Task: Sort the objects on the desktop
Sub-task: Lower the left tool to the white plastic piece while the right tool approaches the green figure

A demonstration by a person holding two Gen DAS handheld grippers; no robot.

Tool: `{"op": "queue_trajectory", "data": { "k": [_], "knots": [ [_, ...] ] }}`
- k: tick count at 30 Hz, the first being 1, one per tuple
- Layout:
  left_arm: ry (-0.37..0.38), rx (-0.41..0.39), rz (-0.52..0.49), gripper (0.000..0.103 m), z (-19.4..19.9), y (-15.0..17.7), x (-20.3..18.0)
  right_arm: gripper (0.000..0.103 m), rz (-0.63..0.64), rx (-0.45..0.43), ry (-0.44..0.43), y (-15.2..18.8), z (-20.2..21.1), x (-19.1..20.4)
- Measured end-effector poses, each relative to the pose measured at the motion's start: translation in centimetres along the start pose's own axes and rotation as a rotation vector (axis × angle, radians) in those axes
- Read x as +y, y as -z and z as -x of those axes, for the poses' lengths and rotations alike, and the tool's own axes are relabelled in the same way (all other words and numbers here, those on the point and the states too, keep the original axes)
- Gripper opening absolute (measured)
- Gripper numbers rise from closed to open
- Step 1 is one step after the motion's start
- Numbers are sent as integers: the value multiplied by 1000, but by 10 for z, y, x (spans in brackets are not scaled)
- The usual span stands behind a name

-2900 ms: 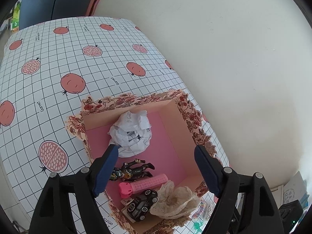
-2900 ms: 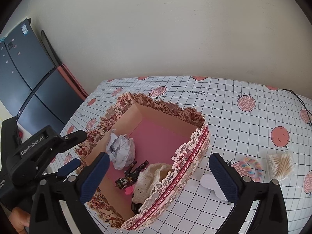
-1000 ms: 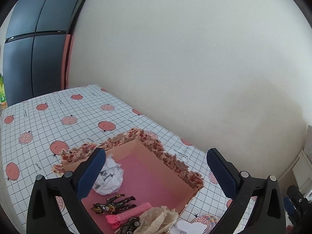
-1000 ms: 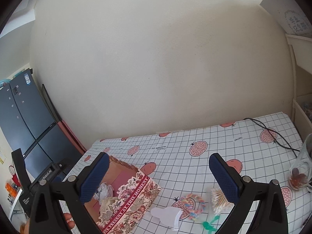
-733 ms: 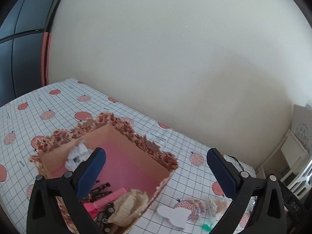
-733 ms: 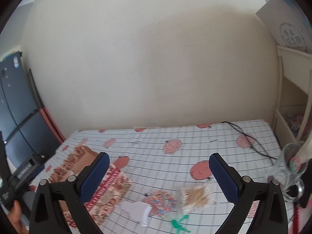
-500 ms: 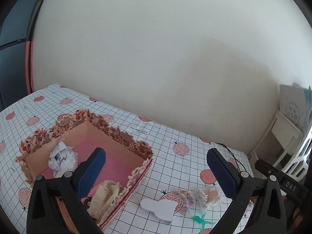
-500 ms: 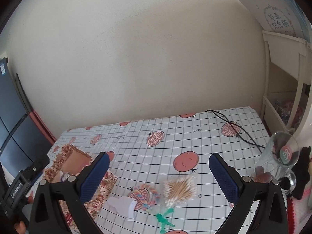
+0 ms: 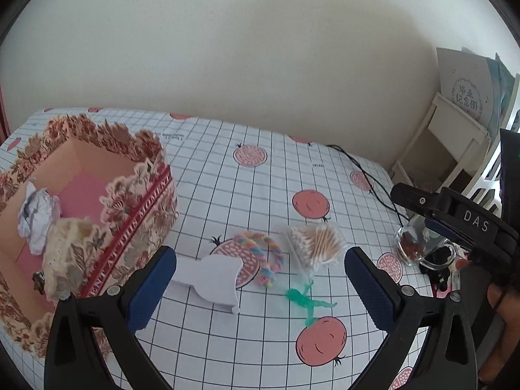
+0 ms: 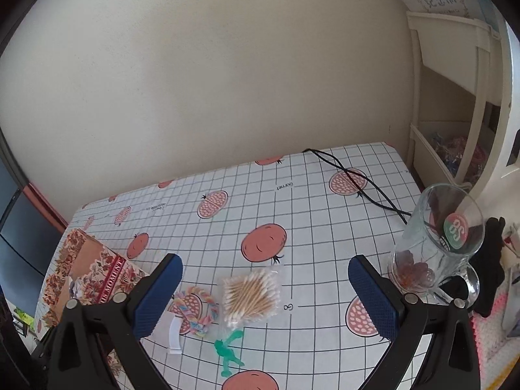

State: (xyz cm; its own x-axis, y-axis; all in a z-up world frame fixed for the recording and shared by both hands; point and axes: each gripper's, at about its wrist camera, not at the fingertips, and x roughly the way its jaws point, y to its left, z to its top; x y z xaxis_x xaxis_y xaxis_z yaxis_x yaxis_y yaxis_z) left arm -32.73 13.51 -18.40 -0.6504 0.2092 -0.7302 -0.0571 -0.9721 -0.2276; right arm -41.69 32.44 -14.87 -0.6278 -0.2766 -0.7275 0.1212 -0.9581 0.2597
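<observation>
Between floral box and glass mug: open tablecloth.

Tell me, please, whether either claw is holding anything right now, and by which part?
Nothing is held: the left claw and the right claw are both open and empty above the table.

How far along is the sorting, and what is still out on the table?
Partly done. The floral box already holds a crumpled paper ball and a lace piece. Nothing is in hand: the left gripper and right gripper are both open and empty. Still loose on the tablecloth: the white cutout, the rainbow rope ring, the cotton swab bag and the green figure.
</observation>
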Motion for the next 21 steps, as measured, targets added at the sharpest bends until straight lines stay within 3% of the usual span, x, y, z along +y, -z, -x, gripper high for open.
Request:
{"op": "queue_trajectory", "data": {
  "k": [11, 17, 21],
  "knots": [
    [-69, 117, 101, 103, -36, 16, 19, 103, -4, 136, 11, 21, -32, -8],
    [-124, 145, 91, 103, -49, 21, 22, 103, 23, 217, 9, 38, -48, -12],
    [-116, 182, 114, 103, -56, 24, 28, 103, 54, 276, 20, 50, -58, -13]
  ]
}}
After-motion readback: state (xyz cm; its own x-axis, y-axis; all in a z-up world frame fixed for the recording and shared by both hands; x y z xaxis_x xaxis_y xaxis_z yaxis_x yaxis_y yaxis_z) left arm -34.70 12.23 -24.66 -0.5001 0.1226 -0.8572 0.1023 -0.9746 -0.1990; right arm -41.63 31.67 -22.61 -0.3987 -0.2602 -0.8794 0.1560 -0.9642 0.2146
